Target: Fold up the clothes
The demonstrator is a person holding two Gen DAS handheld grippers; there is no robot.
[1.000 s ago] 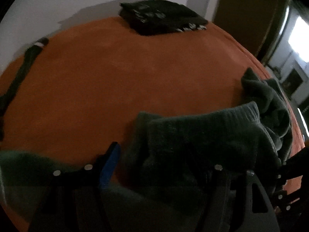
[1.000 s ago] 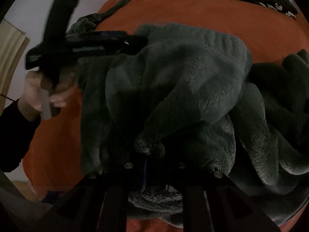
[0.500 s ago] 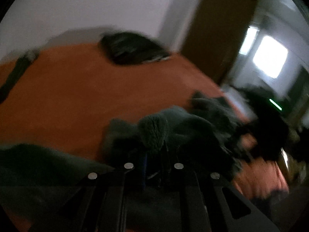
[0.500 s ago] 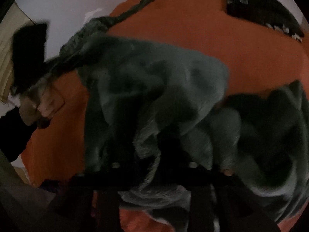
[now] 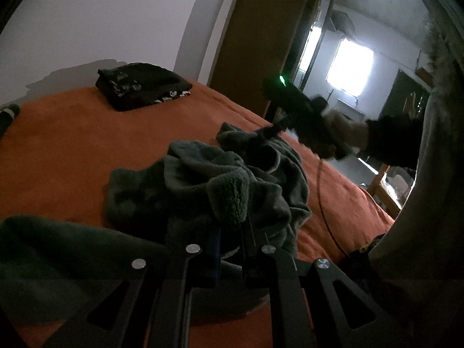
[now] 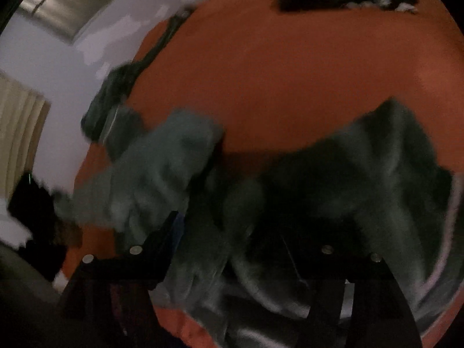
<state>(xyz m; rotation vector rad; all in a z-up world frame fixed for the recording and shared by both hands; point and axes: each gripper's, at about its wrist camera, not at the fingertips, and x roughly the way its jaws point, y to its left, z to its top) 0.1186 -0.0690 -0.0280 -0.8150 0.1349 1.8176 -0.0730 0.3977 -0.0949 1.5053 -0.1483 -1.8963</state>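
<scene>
We see the orange bed cover (image 5: 72,150) spread wide. At nine o'clock in the left wrist view a dark strap (image 5: 8,114) lies at its edge. At eleven o'clock sits a folded stack of black clothes (image 5: 139,85), well apart from the rest. Near the centre lies the crumpled grey-green fleece garment (image 5: 203,179), heaped in loose folds. Our left gripper (image 5: 232,232) has its jaws nearly closed, pinching a tuft of that fleece between them. At two o'clock our right gripper (image 5: 293,107), black with a green light, is held in a hand (image 5: 345,130) over the fleece's far edge. In the blurred right wrist view its fingers (image 6: 162,232) stand wide apart with fleece between them, gripping nothing that we can make out.
</scene>
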